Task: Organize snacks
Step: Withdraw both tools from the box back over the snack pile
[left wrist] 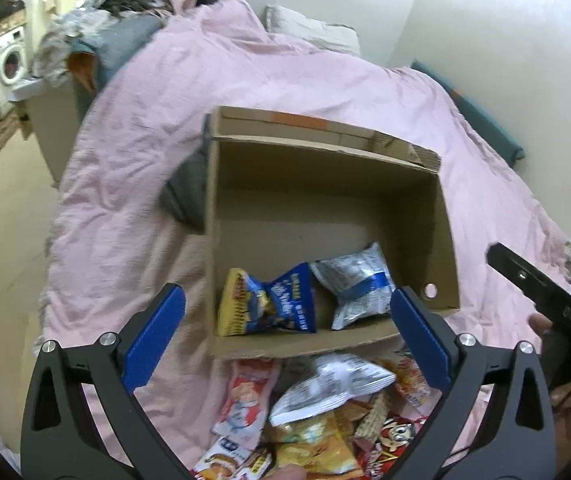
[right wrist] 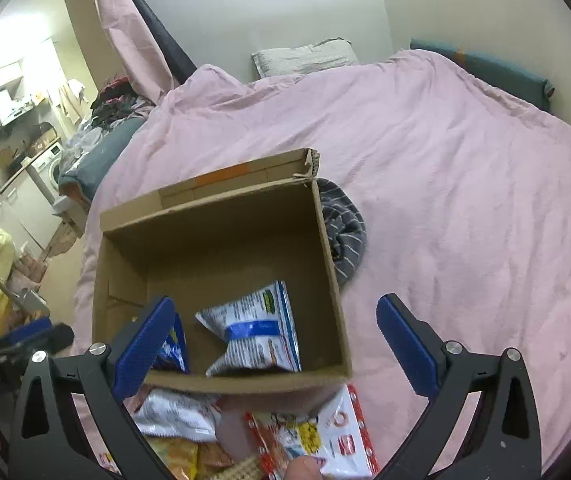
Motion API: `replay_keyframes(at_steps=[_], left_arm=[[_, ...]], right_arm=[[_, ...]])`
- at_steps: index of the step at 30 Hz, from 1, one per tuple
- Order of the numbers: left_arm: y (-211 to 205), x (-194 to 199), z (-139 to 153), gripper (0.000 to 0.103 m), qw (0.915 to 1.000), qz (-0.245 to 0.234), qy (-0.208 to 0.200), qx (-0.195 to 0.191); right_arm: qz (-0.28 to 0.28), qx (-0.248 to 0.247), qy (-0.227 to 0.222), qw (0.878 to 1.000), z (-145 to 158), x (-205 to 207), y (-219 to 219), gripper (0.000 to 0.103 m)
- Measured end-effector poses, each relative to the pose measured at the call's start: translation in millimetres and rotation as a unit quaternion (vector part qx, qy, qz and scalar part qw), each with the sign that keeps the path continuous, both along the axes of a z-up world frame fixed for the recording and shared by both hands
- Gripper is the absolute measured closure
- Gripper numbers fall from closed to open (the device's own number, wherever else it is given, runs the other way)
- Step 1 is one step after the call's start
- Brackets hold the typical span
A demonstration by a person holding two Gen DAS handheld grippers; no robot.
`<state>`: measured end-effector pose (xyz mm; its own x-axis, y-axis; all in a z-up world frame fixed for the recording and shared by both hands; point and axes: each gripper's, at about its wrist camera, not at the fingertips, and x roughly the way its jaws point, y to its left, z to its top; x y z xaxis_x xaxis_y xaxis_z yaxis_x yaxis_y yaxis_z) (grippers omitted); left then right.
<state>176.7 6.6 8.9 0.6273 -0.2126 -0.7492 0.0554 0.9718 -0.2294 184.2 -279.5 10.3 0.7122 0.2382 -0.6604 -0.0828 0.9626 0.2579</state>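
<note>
An open cardboard box (left wrist: 441, 220) (right wrist: 331, 256) stands on the pink bed. Inside it lie a blue-and-yellow snack bag (left wrist: 269, 304) (right wrist: 175, 346) and a white-and-blue snack bag (left wrist: 359, 286) (right wrist: 255, 330). A heap of loose snack packets (left wrist: 325, 408) (right wrist: 317, 436) lies on the bedding in front of the box. My left gripper (left wrist: 287, 336) hangs open above the box's near edge, nothing between its blue pads. My right gripper (right wrist: 275, 346) is open too, over the box's near right corner, holding nothing. In the left wrist view the right gripper's black finger (left wrist: 537, 284) shows at the right edge.
A grey striped cloth (right wrist: 345, 232) (left wrist: 187, 196) lies against the box's side. A grey pillow (right wrist: 305, 56) and a teal cushion (right wrist: 485, 68) sit by the wall. Piled clothes (left wrist: 97, 36) and a washing machine (left wrist: 9, 60) are at the left, past the bed's edge.
</note>
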Motion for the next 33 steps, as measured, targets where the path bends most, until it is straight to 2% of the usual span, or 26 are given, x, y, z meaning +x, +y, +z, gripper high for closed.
replay_keyframes(at_steps=[4,13,18,24,28,30,33], left_arm=[[10.3,-12.2,-1.0,0.002,0.9999,0.016,0.003,0.003],[26.9,-43.5,-5.8,0.002,0.9989,0.046,0.006,0.013],[33.0,-57.1,-12.4,0.002,0.9984,0.053,0.018,-0.001],[24.6,-68.3,-15.5,0.002,0.9985,0.037,0.021,0.033],[27.0,-71.3,-17.6,0.002,0.9984,0.040,0.023,0.034],[31.1,-70.6,-19.7,0.002,0.9981,0.046,0.029,0.031],[37.9,-69.6,-22.6,0.002,0.9973,0.058,0.036,0.026]], right_arm=[[-0.001,0.012,0.011,1.000,-3.7,-17.1,-4.6,0.000],[0.000,0.000,0.018,1.000,-7.7,-49.3,-9.2,0.000],[-0.001,0.001,0.032,0.999,-15.5,-68.5,-15.8,0.000],[0.000,0.004,0.057,0.998,-28.5,-83.0,-28.1,0.000],[0.018,0.013,0.117,0.993,-50.5,-86.8,-31.6,0.000],[0.035,0.034,0.163,0.985,-66.9,-88.4,-31.4,0.000],[0.049,0.073,0.235,0.968,-97.3,-90.9,-26.2,0.000]])
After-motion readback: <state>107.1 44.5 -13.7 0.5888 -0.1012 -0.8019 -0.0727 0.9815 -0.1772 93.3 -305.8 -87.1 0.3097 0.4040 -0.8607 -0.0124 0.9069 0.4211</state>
